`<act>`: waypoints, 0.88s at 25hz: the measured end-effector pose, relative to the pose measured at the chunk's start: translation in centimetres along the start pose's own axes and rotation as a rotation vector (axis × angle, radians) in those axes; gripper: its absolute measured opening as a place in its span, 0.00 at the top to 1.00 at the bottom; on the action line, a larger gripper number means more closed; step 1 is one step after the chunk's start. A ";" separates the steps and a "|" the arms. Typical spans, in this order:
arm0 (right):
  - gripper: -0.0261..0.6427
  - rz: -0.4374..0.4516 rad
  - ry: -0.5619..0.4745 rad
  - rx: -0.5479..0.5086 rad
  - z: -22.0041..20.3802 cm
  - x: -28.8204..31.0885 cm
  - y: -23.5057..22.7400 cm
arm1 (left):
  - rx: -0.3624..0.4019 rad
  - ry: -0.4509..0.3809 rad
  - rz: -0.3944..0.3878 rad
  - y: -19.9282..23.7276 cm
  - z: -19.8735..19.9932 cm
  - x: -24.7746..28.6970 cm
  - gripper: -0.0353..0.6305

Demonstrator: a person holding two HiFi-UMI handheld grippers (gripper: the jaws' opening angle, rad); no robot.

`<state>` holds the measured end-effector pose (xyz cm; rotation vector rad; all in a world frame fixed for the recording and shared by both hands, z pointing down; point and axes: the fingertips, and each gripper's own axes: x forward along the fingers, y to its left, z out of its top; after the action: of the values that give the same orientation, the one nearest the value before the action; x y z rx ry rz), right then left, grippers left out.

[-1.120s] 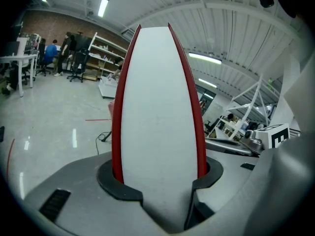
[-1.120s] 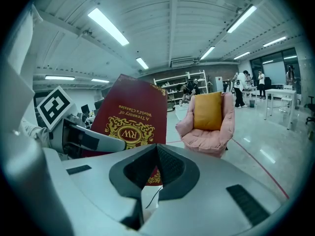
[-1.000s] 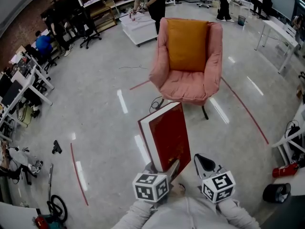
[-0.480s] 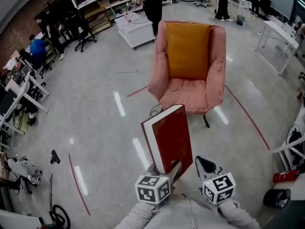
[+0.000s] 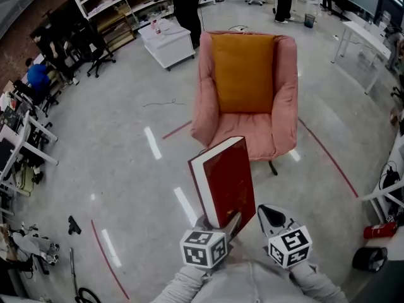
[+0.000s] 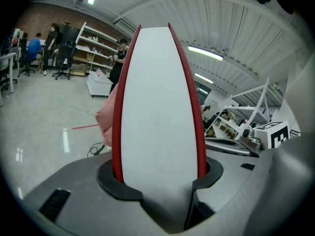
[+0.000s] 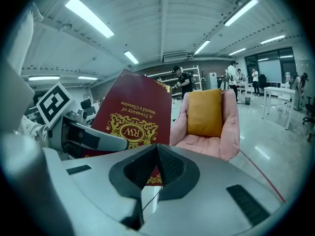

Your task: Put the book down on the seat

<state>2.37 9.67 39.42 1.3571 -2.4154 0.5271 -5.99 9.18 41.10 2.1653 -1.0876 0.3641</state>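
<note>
A thick red hardcover book (image 5: 224, 182) stands upright in my left gripper (image 5: 216, 223), which is shut on its lower edge. In the left gripper view the white page block (image 6: 157, 117) fills the gap between both jaws of the left gripper (image 6: 160, 178). The gold-stamped cover (image 7: 130, 119) shows in the right gripper view. My right gripper (image 5: 271, 214) hangs just right of the book, jaws closed on nothing, their tips meeting (image 7: 157, 154). Ahead stands a pink armchair (image 5: 265, 137) with an orange cushion (image 5: 243, 71) against its back; its seat (image 7: 211, 144) is bare.
A white cart (image 5: 165, 40) and a person in black (image 5: 184, 2) stand behind the chair on the left, shelves (image 5: 104, 8) beyond. Red tape lines (image 5: 325, 150) cross the grey floor. A cable (image 6: 96, 149) lies by the chair's foot. Desks line the left; a fire extinguisher (image 5: 380, 230) lies right.
The armchair has come closer and looms larger in the head view. Both grippers and the upright book keep the same place in the picture; the grip is unchanged.
</note>
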 end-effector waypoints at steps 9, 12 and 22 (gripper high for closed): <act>0.95 -0.041 -0.015 0.012 3.3 5.7 -2.1 | 0.027 0.009 -0.030 3.9 4.8 3.1 0.57; 0.95 -0.053 -0.014 0.018 4.1 7.5 -2.6 | 0.027 0.012 -0.037 5.3 6.1 3.8 0.57; 0.95 -0.085 0.014 0.043 4.4 11.1 -3.3 | 0.017 0.061 -0.048 9.3 7.5 6.5 0.57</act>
<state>-0.69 -2.20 41.02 1.4619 -2.3353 0.5679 -9.71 -3.72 43.09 2.1774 -1.0003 0.4158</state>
